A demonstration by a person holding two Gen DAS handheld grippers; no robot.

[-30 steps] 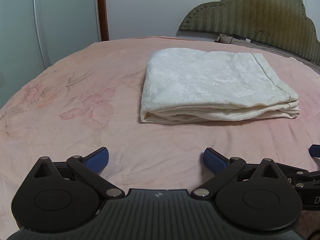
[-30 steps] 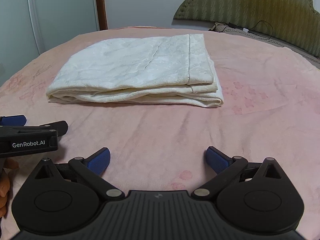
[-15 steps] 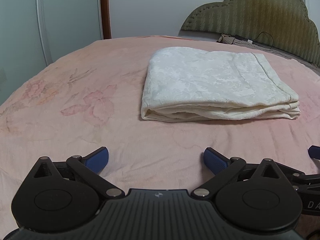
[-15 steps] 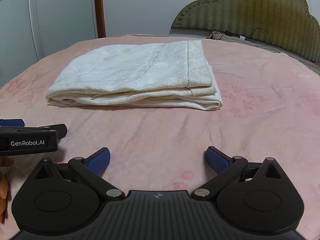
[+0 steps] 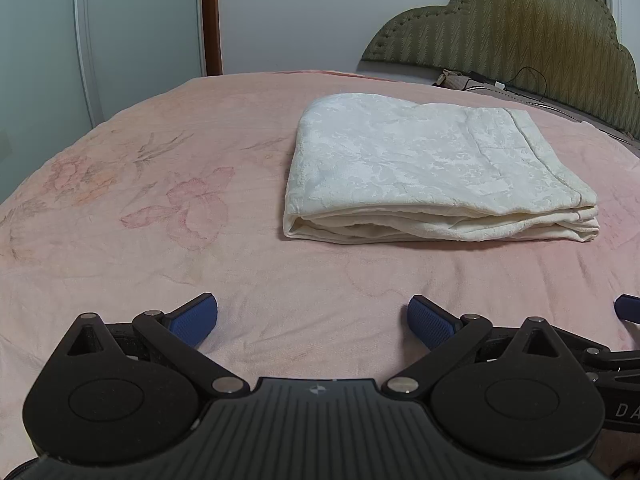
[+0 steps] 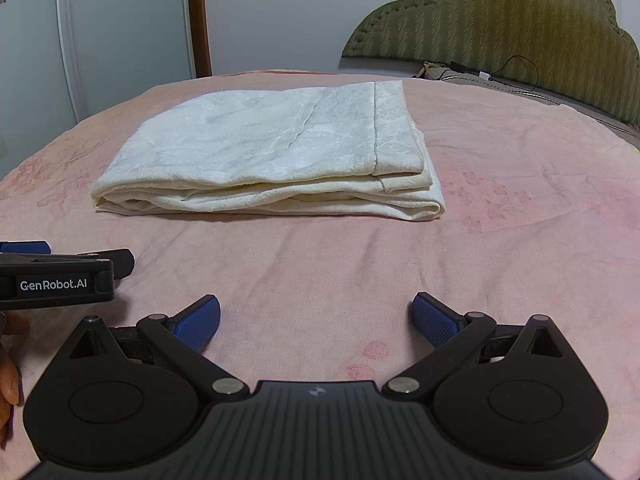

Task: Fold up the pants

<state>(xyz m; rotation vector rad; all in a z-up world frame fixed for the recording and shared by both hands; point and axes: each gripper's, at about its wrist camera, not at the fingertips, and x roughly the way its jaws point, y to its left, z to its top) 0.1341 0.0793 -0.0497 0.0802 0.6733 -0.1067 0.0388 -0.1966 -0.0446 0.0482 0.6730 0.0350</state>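
Cream-white pants lie folded into a flat rectangular stack on the pink bedspread; the right wrist view shows the same pants with the hem band on their right side. My left gripper stands open near the bed's front, well short of the stack, nothing between its blue pads. My right gripper is open too, also short of the stack and empty. The left gripper's body shows at the left edge of the right wrist view.
A green padded headboard stands at the far right with a black cable on the bed's edge. A white wardrobe door and a brown post lie beyond the bed on the left. A hand shows at lower left.
Both grippers have tilted up and drawn back a little; the pants sit slightly farther and lower in view. The pants have not moved, and both grippers stay open.
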